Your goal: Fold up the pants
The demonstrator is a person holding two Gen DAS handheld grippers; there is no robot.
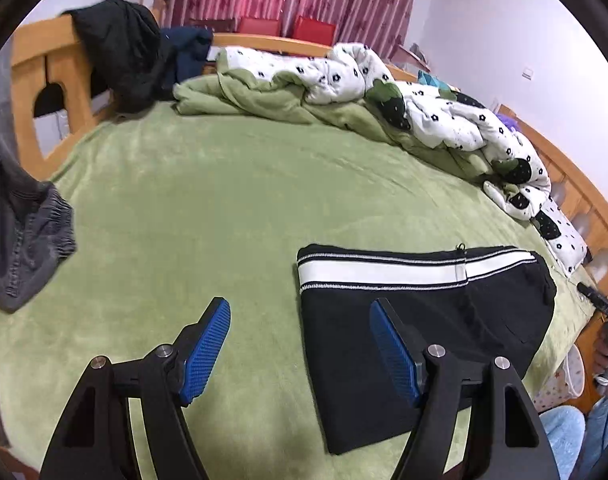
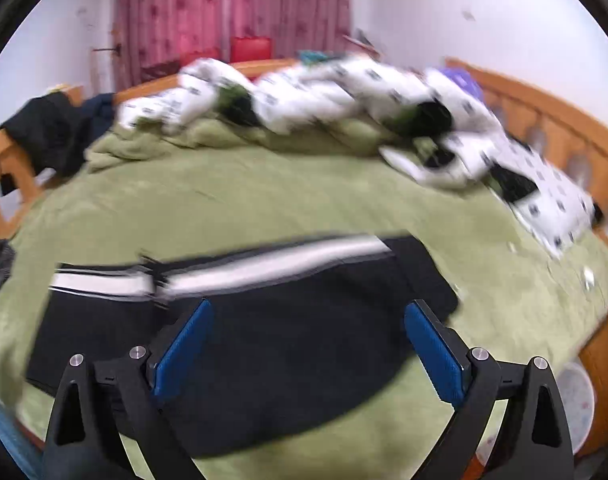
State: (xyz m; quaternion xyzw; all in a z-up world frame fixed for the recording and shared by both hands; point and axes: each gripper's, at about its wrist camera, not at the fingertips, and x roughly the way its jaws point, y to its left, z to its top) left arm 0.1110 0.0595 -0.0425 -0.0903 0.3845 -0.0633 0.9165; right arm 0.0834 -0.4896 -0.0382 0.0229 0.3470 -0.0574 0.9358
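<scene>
**Folded pants on the bed, both tools empty**

On the bed's (image 1: 192, 200) left edge grey clothes (image 1: 28, 240) hang. Just right, the left tool (image 1: 300, 320) hovers with jaws apart, empty. The black pants (image 1: 424, 320), white-striped, lie folded towards the near right corner, partly under its right finger. The right tool (image 2: 308, 336) gapes wide above them. Soft, light, limp cloth; best pinched at a folded edge or corner.

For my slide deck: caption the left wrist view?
Left gripper, jaws open, above folded black pants on green bed.
</scene>
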